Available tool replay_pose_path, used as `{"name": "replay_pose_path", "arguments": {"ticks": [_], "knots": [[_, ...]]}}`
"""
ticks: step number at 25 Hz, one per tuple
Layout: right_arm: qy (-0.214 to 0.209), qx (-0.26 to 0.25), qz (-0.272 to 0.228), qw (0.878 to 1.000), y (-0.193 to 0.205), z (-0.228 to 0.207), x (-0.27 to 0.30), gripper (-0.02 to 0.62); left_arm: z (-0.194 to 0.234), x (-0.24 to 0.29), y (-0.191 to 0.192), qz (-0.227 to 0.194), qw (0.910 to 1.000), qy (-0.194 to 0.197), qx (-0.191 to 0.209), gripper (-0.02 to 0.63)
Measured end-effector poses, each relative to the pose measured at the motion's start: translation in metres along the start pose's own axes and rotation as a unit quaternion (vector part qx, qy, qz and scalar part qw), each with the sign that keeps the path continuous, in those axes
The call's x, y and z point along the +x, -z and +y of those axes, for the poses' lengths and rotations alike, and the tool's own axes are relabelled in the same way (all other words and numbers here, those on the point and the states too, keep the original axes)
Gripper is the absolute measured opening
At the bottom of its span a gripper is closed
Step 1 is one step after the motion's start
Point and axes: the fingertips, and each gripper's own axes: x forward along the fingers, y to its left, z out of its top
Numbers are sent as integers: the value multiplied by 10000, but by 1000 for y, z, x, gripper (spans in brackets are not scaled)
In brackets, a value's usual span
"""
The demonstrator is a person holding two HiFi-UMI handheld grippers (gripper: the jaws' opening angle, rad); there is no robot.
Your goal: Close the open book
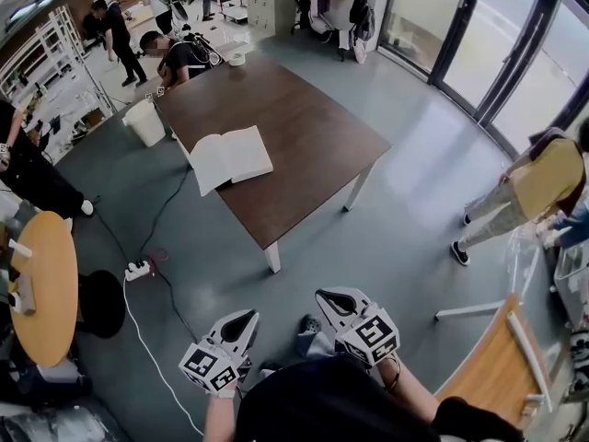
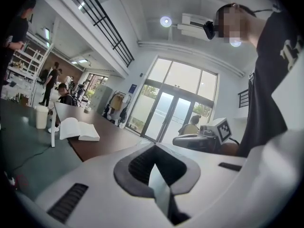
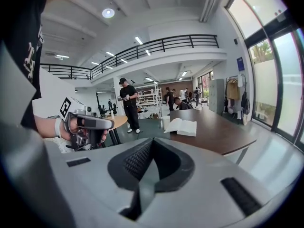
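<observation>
Open book point(image 1: 230, 157) on the dark table point(image 1: 313, 132), both hand-held grippers well back from it

The book lies flat with its pages spread, near the table's left edge in the head view, and nothing is touching it. A seated person point(image 1: 175, 58) is at the table's far end, with a white bin point(image 1: 145, 122) on the floor beside that end. A power strip point(image 1: 138, 268) sits on the grey floor closer in. The left hand-held gripper point(image 1: 243, 320) and right hand-held gripper point(image 1: 331, 298) hang over the floor, well apart from the table. Both have their jaws pressed together with nothing between them.
</observation>
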Motion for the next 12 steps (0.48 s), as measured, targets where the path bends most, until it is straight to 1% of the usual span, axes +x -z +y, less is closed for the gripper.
{"name": "replay_pose_path", "arguments": {"ticks": [3, 6, 12], "knots": [[39, 130, -14, 9999, 2, -40, -8, -12, -2, 33, -6, 93, 9999, 9, 114, 3], [138, 228, -11, 9996, 5, -77, -19, -12, -7, 63, -10, 143, 9998, -4, 130, 3], [-14, 214, 58, 9998, -1, -123, -15, -12, -10, 96, -18, 99, 9997, -215, 21, 3]]}}
